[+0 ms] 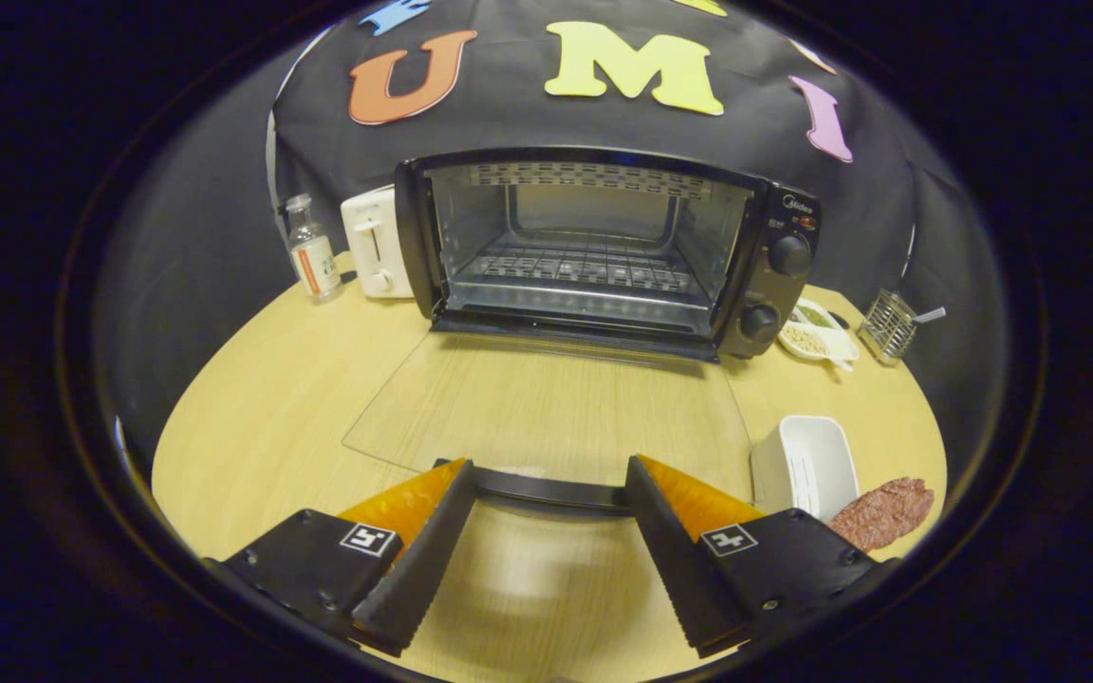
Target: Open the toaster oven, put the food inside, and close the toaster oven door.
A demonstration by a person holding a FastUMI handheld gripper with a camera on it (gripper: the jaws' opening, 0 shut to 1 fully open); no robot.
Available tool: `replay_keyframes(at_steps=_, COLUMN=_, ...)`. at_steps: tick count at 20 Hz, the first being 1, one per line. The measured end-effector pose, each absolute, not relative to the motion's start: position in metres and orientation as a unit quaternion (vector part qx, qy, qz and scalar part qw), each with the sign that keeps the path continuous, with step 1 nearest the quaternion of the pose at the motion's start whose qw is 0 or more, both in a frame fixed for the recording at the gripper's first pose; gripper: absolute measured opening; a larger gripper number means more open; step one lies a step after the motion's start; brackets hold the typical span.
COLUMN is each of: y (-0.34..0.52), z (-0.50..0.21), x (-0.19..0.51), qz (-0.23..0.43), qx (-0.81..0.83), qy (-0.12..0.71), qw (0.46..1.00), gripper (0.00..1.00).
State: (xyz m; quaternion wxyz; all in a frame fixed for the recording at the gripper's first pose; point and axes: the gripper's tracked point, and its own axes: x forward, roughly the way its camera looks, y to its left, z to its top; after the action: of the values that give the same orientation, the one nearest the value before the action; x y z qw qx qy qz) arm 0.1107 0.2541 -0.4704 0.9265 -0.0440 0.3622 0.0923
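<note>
Now my claw [551, 474] gapes slack, fingers flanking the lowered door's handle [546, 491]. Toaster oven [603, 247] open ahead; meat patty [880, 512] off right fingertip. Risk: swinging right could clip white dish [807, 465].

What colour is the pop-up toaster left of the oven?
White toaster, clearest in the gripper view; fingers open.

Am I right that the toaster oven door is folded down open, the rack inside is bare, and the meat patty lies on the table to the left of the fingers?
Not quite: the gripper view shows the meat patty to the right of the open gripper, beside the white container. The toaster oven door is indeed folded down open and the rack is bare.
</note>
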Motion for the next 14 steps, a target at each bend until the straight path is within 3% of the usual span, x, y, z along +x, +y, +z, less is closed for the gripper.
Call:
replay_keyframes(at_steps=9, y=0.250, z=-0.452, x=0.109, qz=0.131, qx=-0.034, qy=0.362, qw=0.922, gripper=1.00)
replay_keyframes(at_steps=14, y=0.182, z=-0.413, x=0.119, qz=0.157, qx=-0.066, qy=0.336, qw=0.926, gripper=1.00)
